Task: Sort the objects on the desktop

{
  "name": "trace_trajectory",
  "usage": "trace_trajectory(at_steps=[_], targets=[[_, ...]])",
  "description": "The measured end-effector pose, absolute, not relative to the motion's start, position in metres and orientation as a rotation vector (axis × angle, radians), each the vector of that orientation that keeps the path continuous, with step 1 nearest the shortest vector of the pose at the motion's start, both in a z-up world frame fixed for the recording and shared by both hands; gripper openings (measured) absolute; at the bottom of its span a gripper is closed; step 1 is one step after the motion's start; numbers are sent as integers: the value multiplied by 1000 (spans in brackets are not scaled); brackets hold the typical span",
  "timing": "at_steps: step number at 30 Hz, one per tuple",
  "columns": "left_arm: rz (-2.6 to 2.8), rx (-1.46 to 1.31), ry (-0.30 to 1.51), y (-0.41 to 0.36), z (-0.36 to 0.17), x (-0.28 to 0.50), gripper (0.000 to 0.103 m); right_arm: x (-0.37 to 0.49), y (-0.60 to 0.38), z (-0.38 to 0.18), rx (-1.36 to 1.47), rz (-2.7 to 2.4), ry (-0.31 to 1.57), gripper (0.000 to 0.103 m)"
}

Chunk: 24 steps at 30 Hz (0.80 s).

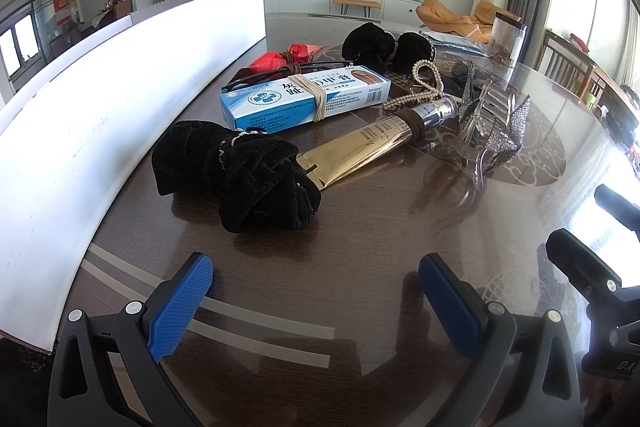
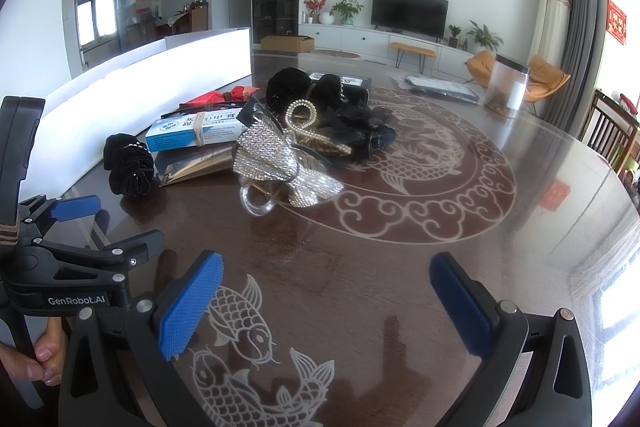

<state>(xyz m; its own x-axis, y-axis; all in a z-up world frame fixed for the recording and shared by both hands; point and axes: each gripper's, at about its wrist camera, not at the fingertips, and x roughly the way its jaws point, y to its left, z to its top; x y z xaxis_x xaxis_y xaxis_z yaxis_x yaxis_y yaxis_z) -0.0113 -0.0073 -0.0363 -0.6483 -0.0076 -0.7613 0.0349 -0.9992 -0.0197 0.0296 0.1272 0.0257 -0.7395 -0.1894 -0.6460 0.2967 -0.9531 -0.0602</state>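
A pile of small objects lies on the dark glass-topped table (image 1: 360, 247). Nearest my left gripper (image 1: 316, 291) is a black velvet scrunchie (image 1: 240, 171), then a gold tube (image 1: 368, 143) and a blue-white box (image 1: 308, 95) bound with a rubber band. A rhinestone bow hair claw (image 2: 280, 163) lies ahead of my right gripper (image 2: 326, 301). A pearl hair clip (image 2: 308, 123), further black scrunchies (image 2: 288, 87) and a red packet (image 2: 224, 97) lie behind. Both grippers are open and empty, hovering over bare table short of the pile.
A long white box (image 1: 100, 115) stands along the table's left side. A clear canister (image 2: 508, 87) and a flat dark packet (image 2: 440, 87) sit at the far right. The left gripper also shows in the right wrist view (image 2: 76, 207). Chairs stand past the right edge.
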Motion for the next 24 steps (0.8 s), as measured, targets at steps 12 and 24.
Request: trace_trajectory(at_steps=[12,24], targets=[[-2827,1309,37,-7,-37,-10,103,30,127,26,979,-2699,231,103],[-2825,1308,26,-6,-37,-10,103,30,127,25,981,-2700,229,103]])
